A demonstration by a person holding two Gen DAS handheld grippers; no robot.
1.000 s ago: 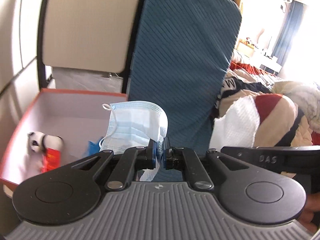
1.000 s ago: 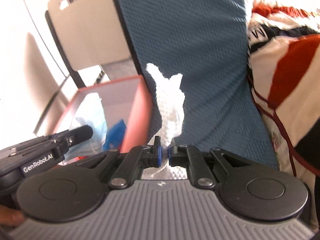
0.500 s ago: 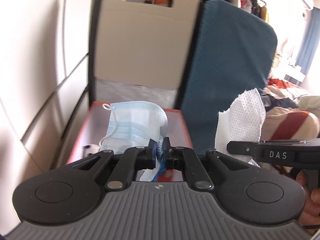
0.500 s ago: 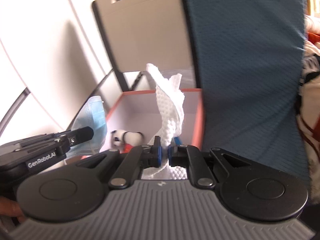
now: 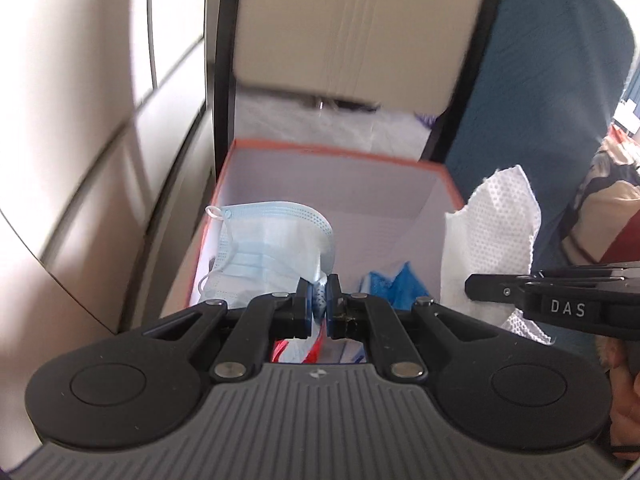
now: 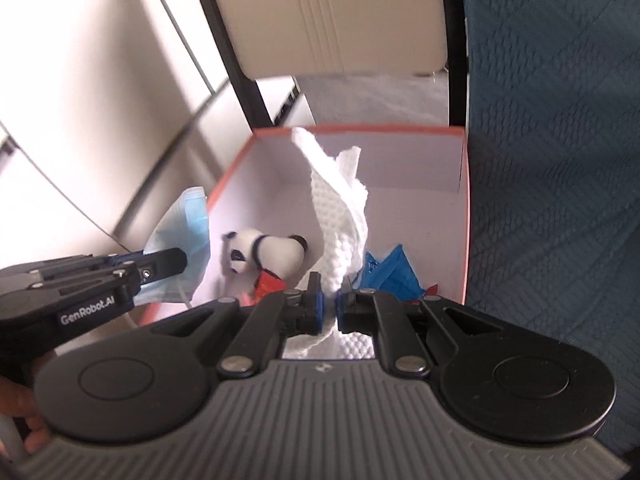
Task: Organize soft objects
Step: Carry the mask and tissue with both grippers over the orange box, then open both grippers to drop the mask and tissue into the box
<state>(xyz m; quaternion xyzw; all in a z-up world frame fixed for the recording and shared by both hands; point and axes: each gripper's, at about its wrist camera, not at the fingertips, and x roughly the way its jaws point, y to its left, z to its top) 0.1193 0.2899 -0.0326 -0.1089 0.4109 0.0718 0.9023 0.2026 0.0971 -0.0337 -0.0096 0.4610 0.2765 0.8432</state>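
Note:
My left gripper [image 5: 319, 300] is shut on a light blue face mask [image 5: 264, 248], held over the left part of an orange-rimmed box [image 5: 340, 154]. My right gripper [image 6: 329, 306] is shut on a white dotted paper towel [image 6: 340, 208], held over the same box [image 6: 466, 200]. The towel also shows in the left wrist view [image 5: 492, 240], at the box's right wall. Inside the box lie a panda plush toy [image 6: 264, 254] with a red piece and a crumpled blue item [image 6: 390, 272]. The mask shows at the left in the right wrist view [image 6: 188, 232].
A beige folded chair [image 6: 340, 16] with a black frame leans behind the box. A teal quilted panel [image 6: 560, 140] stands right of the box. A white wall [image 5: 80, 120] is at the left. Patterned bedding [image 5: 600, 208] lies far right.
Both grippers have moved forward and tilted down over the box, each still holding its item. The box interior with the panda and blue item fills more of the view.

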